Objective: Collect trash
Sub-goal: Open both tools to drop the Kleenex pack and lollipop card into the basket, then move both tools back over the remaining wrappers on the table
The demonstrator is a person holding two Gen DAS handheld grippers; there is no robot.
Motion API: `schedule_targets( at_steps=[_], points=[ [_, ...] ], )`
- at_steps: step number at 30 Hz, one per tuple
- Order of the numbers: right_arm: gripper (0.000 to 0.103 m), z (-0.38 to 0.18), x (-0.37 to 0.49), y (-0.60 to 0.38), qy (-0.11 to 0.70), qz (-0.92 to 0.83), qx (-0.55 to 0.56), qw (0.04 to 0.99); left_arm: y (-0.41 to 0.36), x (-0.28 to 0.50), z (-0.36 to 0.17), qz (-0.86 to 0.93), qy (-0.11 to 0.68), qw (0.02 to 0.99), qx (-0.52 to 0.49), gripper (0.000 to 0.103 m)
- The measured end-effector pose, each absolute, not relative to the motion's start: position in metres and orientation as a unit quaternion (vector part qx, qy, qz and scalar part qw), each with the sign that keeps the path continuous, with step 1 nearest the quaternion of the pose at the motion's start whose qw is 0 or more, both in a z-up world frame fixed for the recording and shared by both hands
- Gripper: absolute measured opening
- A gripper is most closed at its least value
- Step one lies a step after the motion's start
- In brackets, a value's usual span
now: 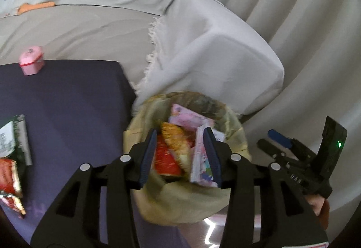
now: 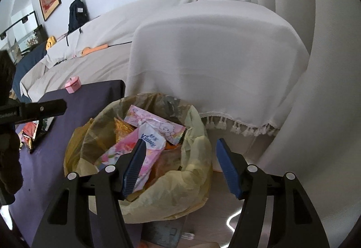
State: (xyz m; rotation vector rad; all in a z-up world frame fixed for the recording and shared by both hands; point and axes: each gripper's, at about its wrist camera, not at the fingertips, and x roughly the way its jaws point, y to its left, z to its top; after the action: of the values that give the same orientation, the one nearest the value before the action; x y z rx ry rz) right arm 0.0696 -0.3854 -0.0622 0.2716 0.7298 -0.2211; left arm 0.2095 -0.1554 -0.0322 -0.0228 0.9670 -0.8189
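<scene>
A trash bin lined with a yellowish bag [image 1: 234, 135] [image 2: 198, 142] stands on the floor beside the dark purple table [image 1: 67, 99] [image 2: 47, 157]. It holds several wrappers: a red and orange snack bag [image 1: 167, 157], a pink tissue pack [image 1: 191, 117] [image 2: 155, 122], a Kleenex pack [image 2: 151, 135]. My left gripper [image 1: 180, 137] is open above the bin, nothing between its pads. My right gripper [image 2: 180, 146] is open and empty over the bin's right rim. More wrappers lie on the table: a green and white one [image 1: 13, 139] and red ones [image 1: 9, 178] [image 2: 28, 133].
A sofa under a beige cover [image 1: 203, 49] [image 2: 214, 56] stands right behind the bin. A small pink box [image 1: 31, 62] [image 2: 72, 85] sits at the table's far edge. White curtains [image 1: 304, 11] [image 2: 327, 67] hang at the right.
</scene>
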Motion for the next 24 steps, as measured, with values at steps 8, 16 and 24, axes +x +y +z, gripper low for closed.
schedule_targets(
  at_steps=[8, 16, 24],
  points=[
    [0.062, -0.054, 0.08, -0.355, 0.342, -0.071, 0.133, 0.927, -0.065, 0.194, -0.02, -0.325, 0.394, 0.86, 0.023, 0.048],
    [0.074, -0.041, 0.103, -0.303, 0.314, 0.024, 0.15, 0.937, 0.059, 0.202, -0.01, -0.249, 0.358, 0.899, 0.029, 0.055],
    [0.075, -0.051, 0.147, -0.216, 0.381, 0.081, 0.078, 0.918, 0.139, 0.224, -0.032, -0.207, 0.381, 0.901, 0.015, 0.055]
  ],
)
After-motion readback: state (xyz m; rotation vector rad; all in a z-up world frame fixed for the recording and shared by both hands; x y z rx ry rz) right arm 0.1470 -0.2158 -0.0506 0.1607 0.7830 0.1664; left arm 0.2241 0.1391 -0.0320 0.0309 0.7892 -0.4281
